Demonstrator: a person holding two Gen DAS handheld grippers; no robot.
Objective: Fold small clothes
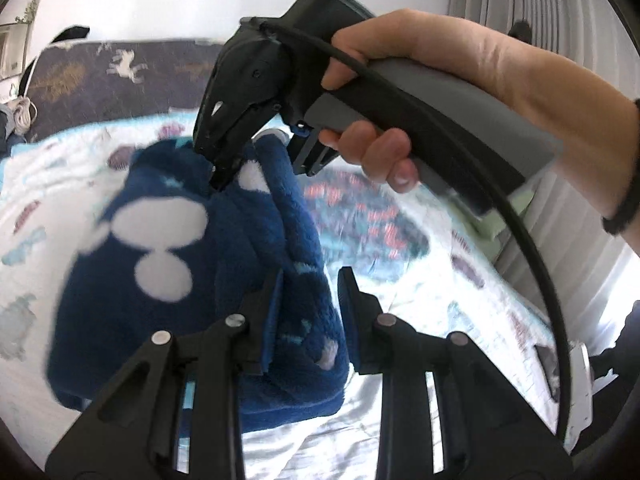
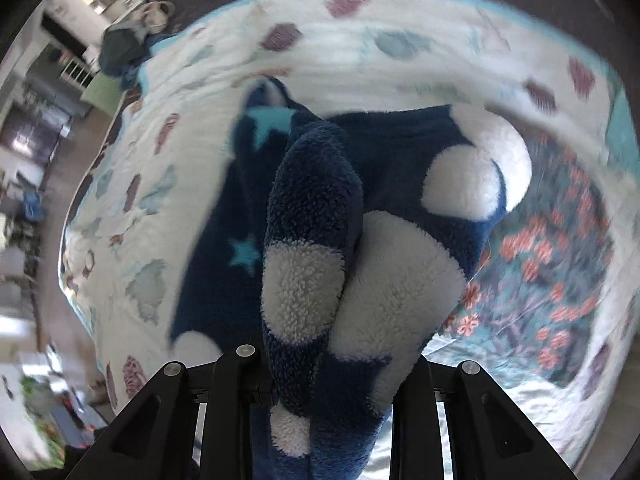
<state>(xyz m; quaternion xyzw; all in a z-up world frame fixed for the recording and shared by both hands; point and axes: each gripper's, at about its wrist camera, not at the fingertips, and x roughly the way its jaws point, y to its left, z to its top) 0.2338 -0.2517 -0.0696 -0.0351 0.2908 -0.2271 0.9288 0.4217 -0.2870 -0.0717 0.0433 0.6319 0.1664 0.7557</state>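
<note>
A dark blue fleece garment with white spots and pale blue stars hangs bunched over the bed. My left gripper is shut on a fold of it, with the blue pile filling the gap between the blue pads. Further back, a hand holds my right gripper, whose tips pinch the garment's upper edge. In the right wrist view the fleece garment bulges thickly up from the right gripper and hides its fingertips. The rest of the garment drapes down toward the bed.
A white bed cover with printed shapes lies under everything. A floral cloth lies on it to the right of the fleece. A dark unicorn blanket runs along the back. A white ribbed panel stands at the right.
</note>
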